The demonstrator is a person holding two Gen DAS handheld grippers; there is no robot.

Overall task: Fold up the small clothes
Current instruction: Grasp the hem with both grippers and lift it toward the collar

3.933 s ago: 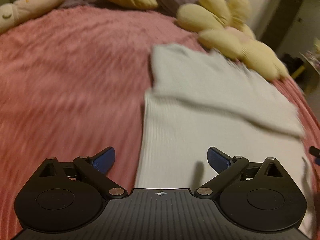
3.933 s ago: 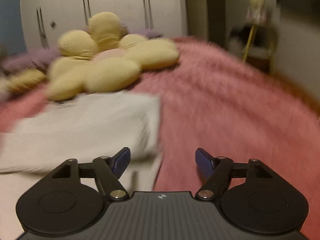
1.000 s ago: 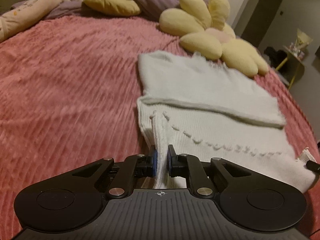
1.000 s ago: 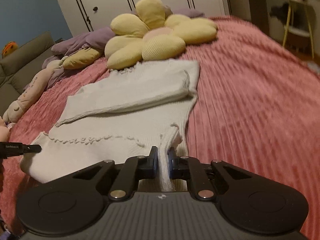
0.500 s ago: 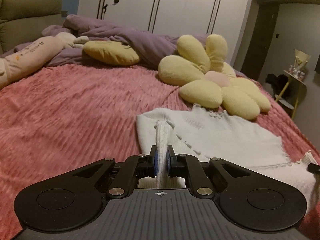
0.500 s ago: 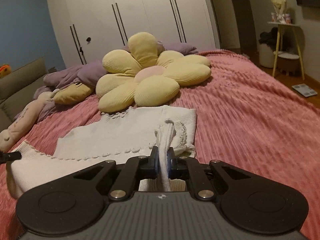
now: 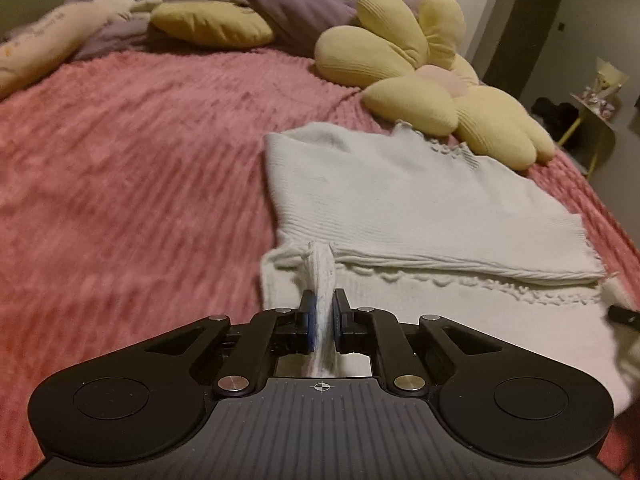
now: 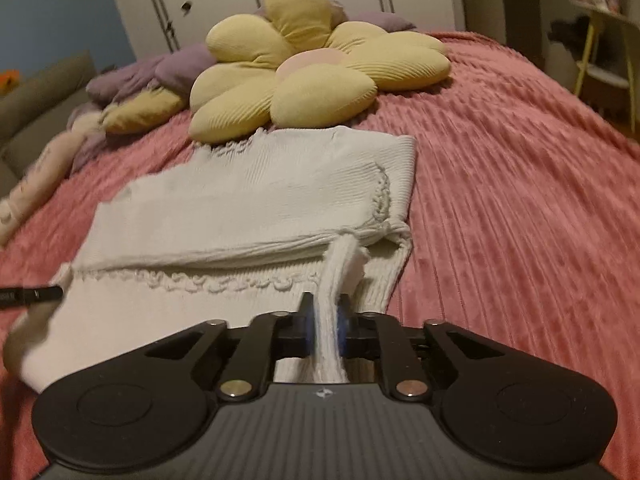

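Observation:
A white knit sweater (image 7: 420,200) lies folded on the pink bedspread (image 7: 140,180), its upper layer ending in a fold edge above a scalloped trim line. My left gripper (image 7: 322,320) is shut on a pinched ridge of the sweater at its near left corner. In the right wrist view the same sweater (image 8: 260,200) stretches to the left, and my right gripper (image 8: 326,320) is shut on a pinch at its near right corner. Each pinched strip runs up to the fold edge. The other gripper's tip shows at each view's side.
A yellow flower cushion (image 7: 420,80) touches the sweater's far edge. A yellow pillow (image 7: 208,24), a purple blanket (image 7: 280,0) and a long plush toy (image 7: 40,48) lie at the head of the bed. A small yellow side table (image 8: 600,20) stands beyond the right bed edge.
Both grippers lifted the pinched sweater edge off the bed and carried it forward, then came back down. Both stayed shut on the fabric throughout.

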